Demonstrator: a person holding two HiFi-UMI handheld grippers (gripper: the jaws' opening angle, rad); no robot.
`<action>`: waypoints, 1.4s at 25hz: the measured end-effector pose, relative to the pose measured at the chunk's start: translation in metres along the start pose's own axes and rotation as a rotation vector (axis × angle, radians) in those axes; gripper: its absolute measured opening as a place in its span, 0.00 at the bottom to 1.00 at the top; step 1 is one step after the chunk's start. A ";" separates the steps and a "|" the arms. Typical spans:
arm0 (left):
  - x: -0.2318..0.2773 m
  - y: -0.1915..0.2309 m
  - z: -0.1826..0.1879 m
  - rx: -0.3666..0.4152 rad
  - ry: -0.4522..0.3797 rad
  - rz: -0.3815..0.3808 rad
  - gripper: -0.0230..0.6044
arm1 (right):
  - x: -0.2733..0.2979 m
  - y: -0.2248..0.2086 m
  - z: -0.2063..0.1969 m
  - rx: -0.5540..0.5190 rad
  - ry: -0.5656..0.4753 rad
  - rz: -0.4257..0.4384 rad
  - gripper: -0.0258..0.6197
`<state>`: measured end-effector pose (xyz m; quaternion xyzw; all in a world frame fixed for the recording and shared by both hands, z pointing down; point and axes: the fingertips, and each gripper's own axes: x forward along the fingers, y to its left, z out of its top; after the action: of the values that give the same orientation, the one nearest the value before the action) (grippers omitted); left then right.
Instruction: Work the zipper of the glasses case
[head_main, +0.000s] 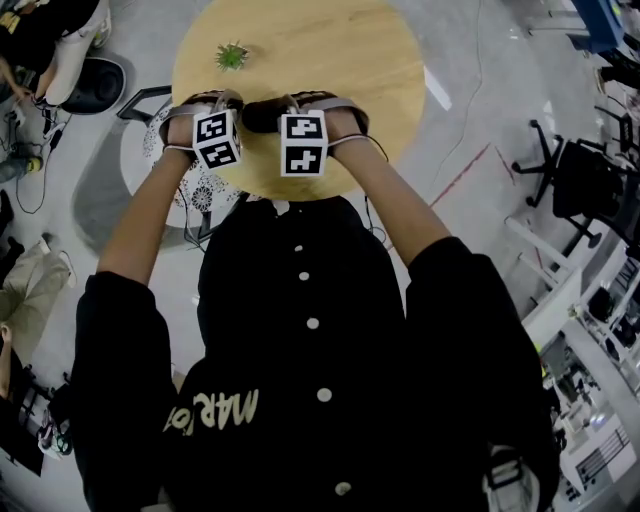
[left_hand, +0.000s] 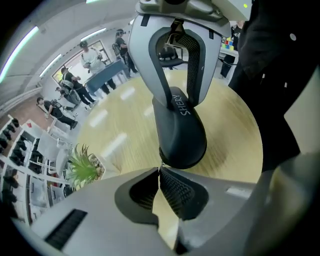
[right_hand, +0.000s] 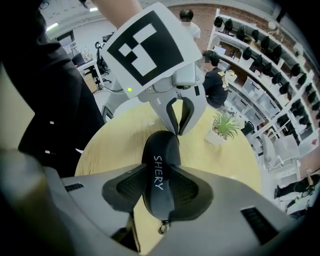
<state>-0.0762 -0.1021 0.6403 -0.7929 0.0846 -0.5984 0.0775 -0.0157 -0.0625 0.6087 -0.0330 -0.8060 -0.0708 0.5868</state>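
A black zip glasses case (right_hand: 159, 172) marked SHERY hangs just above the round wooden table (head_main: 330, 50). My right gripper (right_hand: 161, 191) clamps it across its middle, one pad on each side. A small metal ring (right_hand: 162, 228) dangles from the end nearest that gripper's camera. My left gripper (left_hand: 160, 171) is shut at the opposite end of the case (left_hand: 181, 132), its tips pinching a thin metal piece there, apparently the zipper pull. In the head view both marker cubes sit side by side over the table's near edge, with the case (head_main: 262, 114) dark between them.
A small potted green plant (head_main: 231, 56) stands on the table to the left of the grippers. Around the table are office chairs (head_main: 580, 180), a chair base (head_main: 95, 85) and, in the background of the gripper views, people and shelving (right_hand: 280, 65).
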 end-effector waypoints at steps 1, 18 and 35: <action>0.000 0.001 0.001 0.021 0.003 0.001 0.05 | 0.000 0.000 0.000 -0.002 -0.001 0.000 0.26; 0.005 0.009 0.015 0.477 0.079 0.068 0.07 | 0.002 -0.001 0.000 -0.027 -0.002 0.011 0.26; -0.032 0.001 0.009 0.345 0.004 0.213 0.23 | -0.018 0.004 -0.006 0.283 -0.128 -0.027 0.28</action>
<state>-0.0765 -0.0954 0.6083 -0.7534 0.0644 -0.5940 0.2747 -0.0041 -0.0593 0.5938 0.0566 -0.8441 0.0379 0.5318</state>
